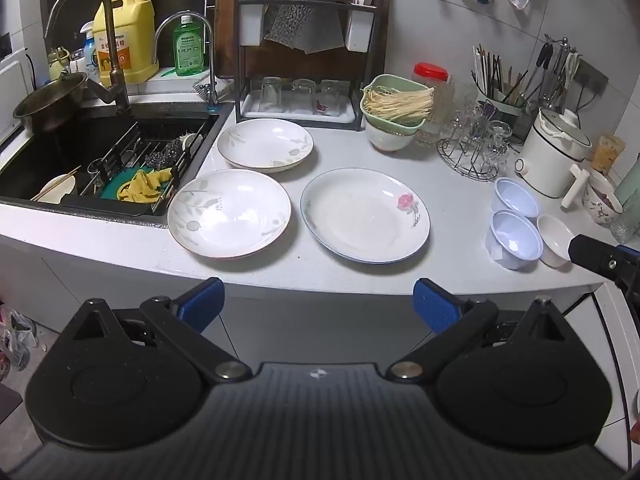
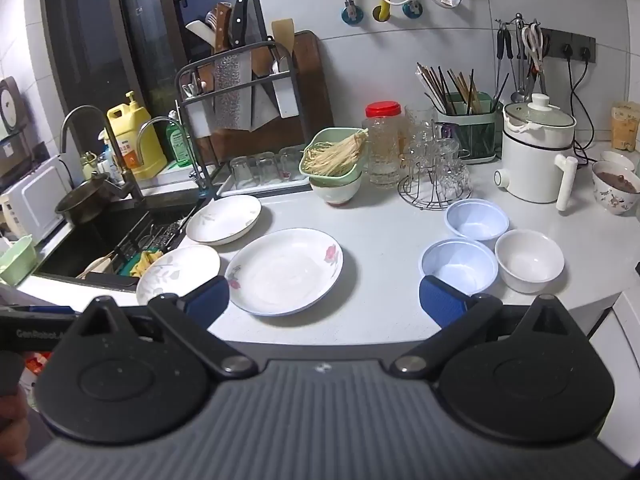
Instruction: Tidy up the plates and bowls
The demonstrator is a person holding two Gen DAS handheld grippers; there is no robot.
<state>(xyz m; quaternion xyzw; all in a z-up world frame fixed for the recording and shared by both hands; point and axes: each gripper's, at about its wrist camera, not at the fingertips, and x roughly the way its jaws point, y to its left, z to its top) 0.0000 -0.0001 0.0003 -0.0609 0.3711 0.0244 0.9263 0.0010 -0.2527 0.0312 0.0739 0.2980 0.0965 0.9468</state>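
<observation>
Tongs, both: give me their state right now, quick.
Left tongs: open, holding nothing.
Right tongs: open, holding nothing.

Dim overhead light, glare on plates (image 1: 230,214), fisheye-bent edges, sharp focus.

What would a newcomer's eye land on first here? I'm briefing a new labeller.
Three white plates on the grey counter: the rose plate in the middle and two leaf-patterned plates beside the sink. To the right sit two pale blue bowls and a white bowl.
</observation>
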